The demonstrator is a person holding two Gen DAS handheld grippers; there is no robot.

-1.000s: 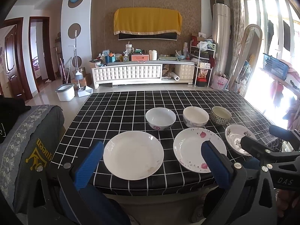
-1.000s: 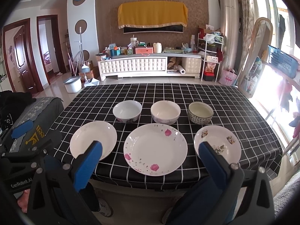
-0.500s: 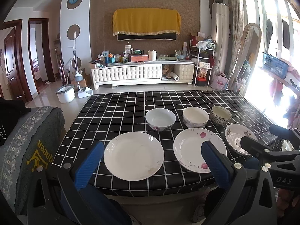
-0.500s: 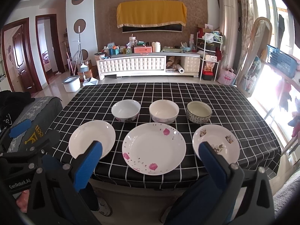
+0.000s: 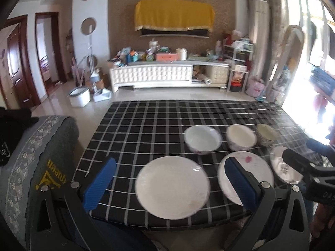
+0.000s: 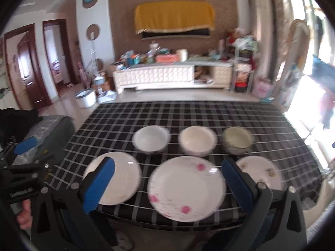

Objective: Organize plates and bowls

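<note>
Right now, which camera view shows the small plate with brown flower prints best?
The right wrist view: the small plate with brown flower prints is almost whole, with only its left edge behind a claw finger. In the left wrist view the other claw covers much of it.

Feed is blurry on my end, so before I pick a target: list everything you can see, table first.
Plain plate: 1, white, front row, left.
Pink-flower plate: 1, white with pink flowers, front row, middle.
Small patterned plate: 1, white with brownish motifs, front row, right.
Bowls: 3, back row; left bowl white, middle bowl cream, right bowl patterned outside.
Tablecloth: 1, black with white grid, covers table.
TV cabinet: 1, white, far wall, cluttered top.
Yellow cover: 1, on wall.
Bucket: 1, white, floor left.
Left claw: open, above plain plate.
Right claw: open, above pink-flower plate.
</note>
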